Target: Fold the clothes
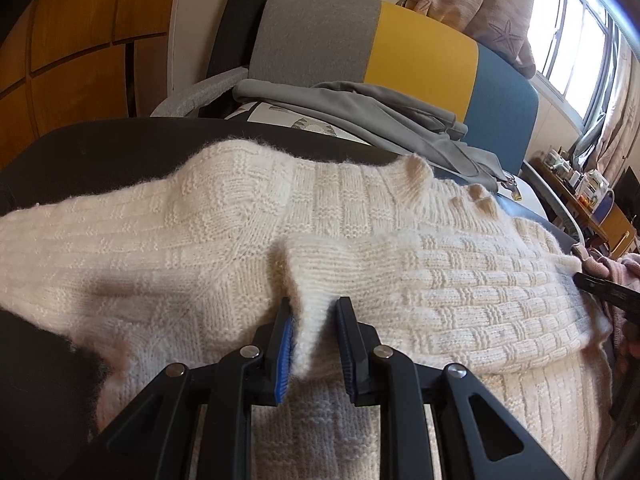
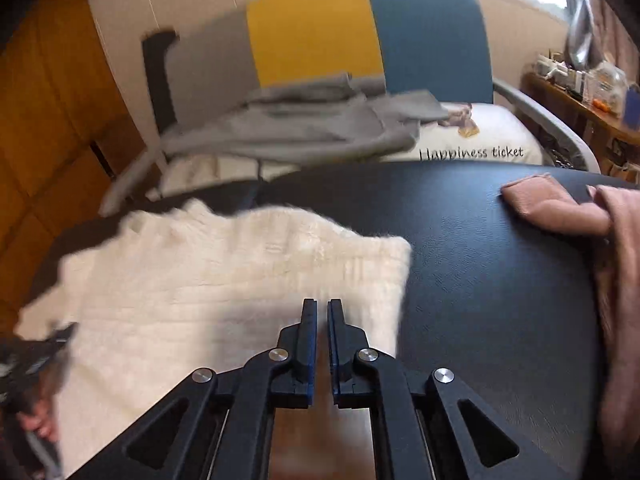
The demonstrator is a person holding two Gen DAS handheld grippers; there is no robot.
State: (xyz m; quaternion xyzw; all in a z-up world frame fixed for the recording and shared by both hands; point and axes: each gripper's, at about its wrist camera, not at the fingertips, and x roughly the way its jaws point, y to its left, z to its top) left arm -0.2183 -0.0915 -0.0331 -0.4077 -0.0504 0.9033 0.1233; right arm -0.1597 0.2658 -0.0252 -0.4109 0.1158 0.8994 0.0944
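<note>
A cream knitted sweater [image 1: 168,240] lies spread on a black table [image 1: 100,148]. One sleeve is folded across its body. My left gripper [image 1: 314,312] is shut on the sleeve cuff [image 1: 310,320], which stands pinched between the blue pads. In the right wrist view the sweater [image 2: 208,280] looks blurred. My right gripper [image 2: 322,308] hovers above its right part with the jaws nearly together and nothing between them. Its dark tip shows at the right edge of the left wrist view [image 1: 600,286].
A pink garment [image 2: 592,216] lies on the black table [image 2: 480,260] at the right. Behind the table stands a grey, yellow and blue chair [image 2: 320,28] with grey clothes [image 2: 304,124] and a white printed cushion [image 2: 492,136]. A cluttered wooden shelf [image 2: 580,92] is far right.
</note>
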